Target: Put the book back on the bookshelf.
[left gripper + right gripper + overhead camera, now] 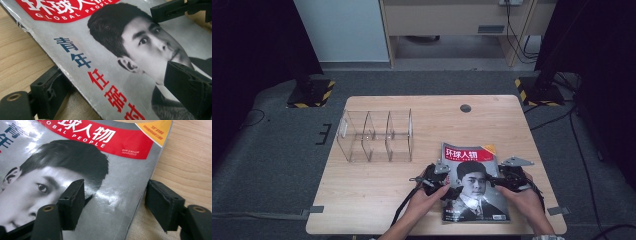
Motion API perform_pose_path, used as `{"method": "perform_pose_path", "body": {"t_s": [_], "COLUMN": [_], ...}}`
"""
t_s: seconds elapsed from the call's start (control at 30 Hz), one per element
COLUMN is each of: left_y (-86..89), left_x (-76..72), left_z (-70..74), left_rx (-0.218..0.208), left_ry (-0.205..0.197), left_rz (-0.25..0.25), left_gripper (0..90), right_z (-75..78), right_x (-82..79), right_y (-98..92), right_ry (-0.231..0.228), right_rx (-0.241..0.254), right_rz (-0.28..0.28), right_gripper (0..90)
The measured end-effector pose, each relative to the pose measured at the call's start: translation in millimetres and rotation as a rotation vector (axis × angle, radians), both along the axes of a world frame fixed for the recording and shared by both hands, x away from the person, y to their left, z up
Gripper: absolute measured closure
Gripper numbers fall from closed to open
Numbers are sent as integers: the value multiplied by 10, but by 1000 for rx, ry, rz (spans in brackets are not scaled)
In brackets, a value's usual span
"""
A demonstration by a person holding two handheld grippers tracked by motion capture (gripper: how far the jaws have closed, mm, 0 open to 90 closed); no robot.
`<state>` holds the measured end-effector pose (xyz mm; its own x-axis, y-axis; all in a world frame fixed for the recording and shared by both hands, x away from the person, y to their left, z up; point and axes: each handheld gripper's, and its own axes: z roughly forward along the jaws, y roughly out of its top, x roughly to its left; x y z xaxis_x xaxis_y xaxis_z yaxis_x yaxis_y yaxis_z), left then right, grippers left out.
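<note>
Magazine position: the magazine (474, 182) lies flat, cover up, on the near right part of the wooden table (377, 185), its bottom edge close to the table's near edge.
Left gripper: the left gripper (438, 186) sits at the magazine's left long edge. In the left gripper view one jaw lies on the table beside that edge and the other rests over the cover near the printed chin; the jaws stand apart, straddling the edge, with no clamp visible.
Right gripper: the right gripper (496, 182) sits at the magazine's right long edge. In the right gripper view one jaw is above the cover by the printed hair and the other is outside the edge over bare wood; jaws apart, not pressing on the pages.
Hands: the left hand (428, 196) and the right hand (521, 196) enter from the near side, one on each flank of the magazine.
Edges: the left edge looks worn and slightly lifted at the jaw; whether the right edge is raised cannot be told.
Open room: bare wood lies left of the magazine and beyond its top edge.
Other things: a clear acrylic divider rack (377, 136) stands on the far left part of the table, well apart from the magazine. A round cable hole (465, 108) lies near the far edge.
Obstructions: the table between the magazine and the rack is bare wood.
</note>
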<state>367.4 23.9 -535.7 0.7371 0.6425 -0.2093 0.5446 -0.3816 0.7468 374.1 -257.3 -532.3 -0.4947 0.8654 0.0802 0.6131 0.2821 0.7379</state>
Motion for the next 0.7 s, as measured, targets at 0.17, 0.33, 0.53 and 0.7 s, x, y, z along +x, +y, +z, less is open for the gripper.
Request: {"method": "perform_pose_path", "body": {"t_s": [0.17, 0.33, 0.53, 0.7], "left_y": [54, 77, 116, 176], "left_x": [25, 43, 77, 139], "left_z": [14, 24, 42, 78], "left_rx": [-19, -17, -21, -38], "left_ry": [18, 26, 33, 33], "left_rz": [14, 14, 23, 36], "left_gripper": [168, 184, 192, 220], "right_z": [0, -3, -5, -13], "right_x": [-14, -21, -34, -34], "right_y": [54, 103, 167, 237], "right_ry": [-6, -16, -17, -10], "right_rx": [-7, -14, -14, -7], "right_rz": [31, 56, 71, 72], "right_gripper": [372, 379, 379, 375]}}
